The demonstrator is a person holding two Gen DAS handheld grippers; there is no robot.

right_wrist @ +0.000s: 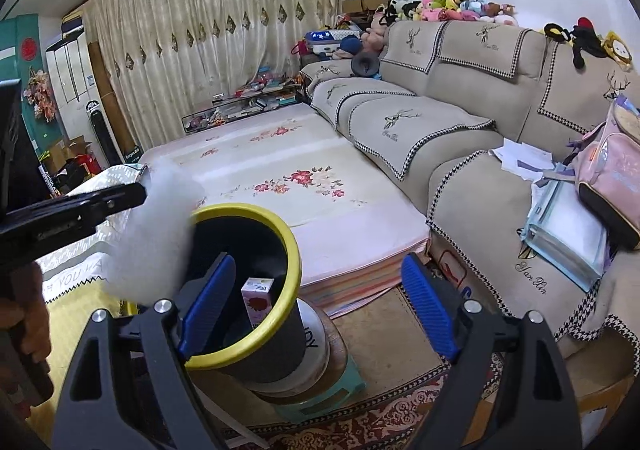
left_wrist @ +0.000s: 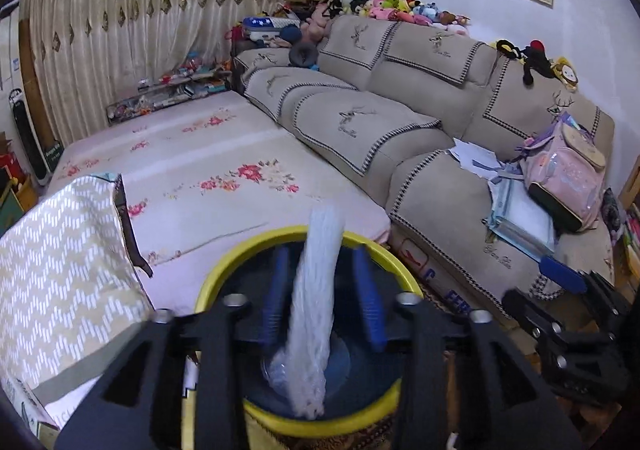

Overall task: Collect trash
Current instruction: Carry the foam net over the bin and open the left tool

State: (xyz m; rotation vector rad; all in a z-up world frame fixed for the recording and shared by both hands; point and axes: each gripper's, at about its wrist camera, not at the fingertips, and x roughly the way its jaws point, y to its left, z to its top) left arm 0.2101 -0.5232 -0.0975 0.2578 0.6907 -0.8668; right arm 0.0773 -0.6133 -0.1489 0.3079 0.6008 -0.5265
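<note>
The left gripper (left_wrist: 322,302), seen in its own camera, has its blue fingers (left_wrist: 276,298) spread apart over the yellow-rimmed bin (left_wrist: 224,278), and a blurred white foam net (left_wrist: 316,290) hangs between them without visibly touching either, its lower end down inside the bin; whether anything still pinches it cannot be told here. At the right edge the right gripper (left_wrist: 560,278) shows against the sofa (left_wrist: 436,222). The right wrist view looks at the same bin (right_wrist: 290,250) from the side: it stands on a round tub (right_wrist: 316,350) atop a green stool (right_wrist: 344,382), and a small pink-and-white box (right_wrist: 258,300) lies inside, hidden in the other view. Here the right gripper (right_wrist: 312,300) is wide open and empty, the net (right_wrist: 156,234) a white blur at the bin's left rim beside the left gripper (right_wrist: 132,194).
</note>
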